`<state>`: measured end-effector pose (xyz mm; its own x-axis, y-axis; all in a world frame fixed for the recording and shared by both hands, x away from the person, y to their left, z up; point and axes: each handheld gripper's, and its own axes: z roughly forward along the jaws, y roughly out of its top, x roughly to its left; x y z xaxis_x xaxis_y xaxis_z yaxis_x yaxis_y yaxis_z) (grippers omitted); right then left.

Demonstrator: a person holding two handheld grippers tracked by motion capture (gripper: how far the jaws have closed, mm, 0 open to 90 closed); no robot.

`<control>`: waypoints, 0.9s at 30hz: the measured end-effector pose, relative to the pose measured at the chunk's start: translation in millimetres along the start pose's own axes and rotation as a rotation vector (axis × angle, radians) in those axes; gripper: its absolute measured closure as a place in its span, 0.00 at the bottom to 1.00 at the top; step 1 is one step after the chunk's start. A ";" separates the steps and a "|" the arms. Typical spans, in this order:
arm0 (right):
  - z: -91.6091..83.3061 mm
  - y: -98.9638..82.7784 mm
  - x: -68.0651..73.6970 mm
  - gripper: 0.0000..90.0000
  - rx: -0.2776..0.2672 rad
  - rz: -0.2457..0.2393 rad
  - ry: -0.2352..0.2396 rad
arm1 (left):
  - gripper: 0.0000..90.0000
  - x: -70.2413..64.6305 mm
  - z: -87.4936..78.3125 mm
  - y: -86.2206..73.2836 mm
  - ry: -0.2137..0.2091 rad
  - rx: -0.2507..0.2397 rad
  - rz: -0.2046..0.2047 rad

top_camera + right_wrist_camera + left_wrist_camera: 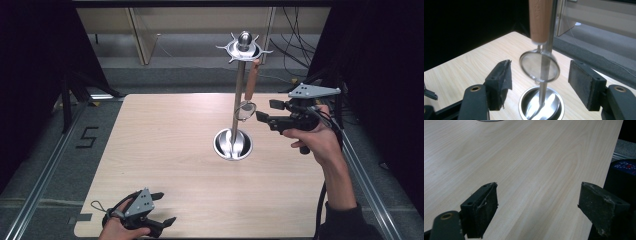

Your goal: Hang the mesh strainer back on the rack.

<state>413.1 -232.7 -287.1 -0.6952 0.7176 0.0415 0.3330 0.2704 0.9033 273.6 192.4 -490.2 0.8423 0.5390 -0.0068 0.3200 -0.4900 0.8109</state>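
A pale wooden table [165, 165] with a light grain is seen from above, set on a grey floor [30, 150]; black curtains close in on both sides, and pale cabinets and a tangle of cables [292, 47] are seen at the far end. A number five is marked in black tape [86, 137] on the floor at the left.

One metal stand [239, 100] is placed right of the table's centre — a single upright pole rising from one round, shiny base [233, 144] to one ring of hooks at the top [244, 48]. One small strainer [245, 110] with a wooden handle [251, 80] is hung from a hook on the stand's right side, its round mesh ring hanging just beside the pole, above the base.

Two grippers are counted, one in each hand. The right gripper [265, 111] is held level, just to the right of the strainer, pointing left at it. In the right gripper view its two jaws are parted wide, with the strainer ring [539, 66] seen between and beyond them — nothing is pressed by the pads, and nothing is held. The left gripper [165, 207] is held low at the near edge of the table, well apart from the stand; its jaws are spread wide over bare wood, with nothing between them.
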 end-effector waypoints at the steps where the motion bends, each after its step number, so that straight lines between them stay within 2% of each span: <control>1: 0.4 -1.0 -0.5 0.39 0.000 -0.008 0.001 | 0.17 0.3 0.0 0.0 0.004 0.001 0.002; 3: 1.4 -3.8 0.5 0.39 -0.007 -0.012 -0.005 | 0.17 0.2 0.8 -0.5 0.000 -0.010 -0.003; 4: 1.4 -4.4 -0.3 0.39 0.001 -0.018 0.007 | 0.17 0.9 1.4 -0.9 0.000 -0.013 0.002; 5: 2.5 -6.1 0.9 0.39 -0.016 -0.008 -0.005 | 0.17 0.8 1.3 -0.8 0.001 -0.012 0.002; 6: 2.1 -7.0 0.3 0.39 0.000 -0.010 0.021 | 0.17 0.8 1.3 -0.8 0.001 -0.013 0.002; 7: 2.3 -8.7 0.7 0.39 -0.003 -0.009 0.009 | 0.17 1.0 0.0 -0.1 0.006 0.007 0.007; 9: 1.7 -10.7 0.0 0.39 -0.001 -0.020 0.003 | 0.17 1.0 0.2 -0.2 0.004 0.005 0.007; 10: 1.7 -12.4 0.9 0.39 -0.004 -0.009 0.013 | 0.17 0.1 0.9 -0.5 -0.001 -0.011 -0.004; 12: 1.0 -15.8 1.6 0.39 -0.011 -0.008 0.007 | 0.17 0.0 1.1 -0.5 -0.002 -0.013 -0.007; 14: 0.5 -19.3 1.4 0.38 -0.006 -0.003 0.023 | 0.17 0.2 0.7 -0.5 0.001 -0.009 -0.002; 15: 0.2 -21.1 1.0 0.38 -0.008 -0.010 0.012 | 0.17 1.0 0.4 -0.3 0.003 0.004 0.006; 16: 0.8 -23.3 1.7 0.38 -0.017 0.003 0.017 | 0.17 1.0 -0.1 0.0 0.006 0.009 0.009; 19: -0.7 -29.0 2.0 0.38 -0.016 -0.002 0.011 | 0.17 0.0 0.7 -0.6 -0.003 -0.010 -0.003; 23: -4.2 -38.3 4.9 0.38 -0.036 0.006 0.024 | 0.17 0.1 0.0 -0.3 0.001 0.000 0.000; 25: -5.8 -41.4 5.4 0.38 -0.014 0.015 0.035 | 0.17 0.5 0.4 -0.6 0.004 0.001 0.005; 26: -7.4 -42.1 4.2 0.38 -0.008 -0.002 0.030 | 0.17 0.6 -0.6 0.0 0.003 0.008 0.008; 27: -8.5 -43.9 4.2 0.38 -0.009 -0.005 0.029 | 0.17 -0.5 -0.2 -0.2 -0.001 -0.008 -0.003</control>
<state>390.1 -247.1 -323.0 -0.7154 0.6970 0.0491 0.3234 0.2680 0.9075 273.1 192.4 -490.3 0.8419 0.5396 -0.0102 0.3191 -0.4826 0.8157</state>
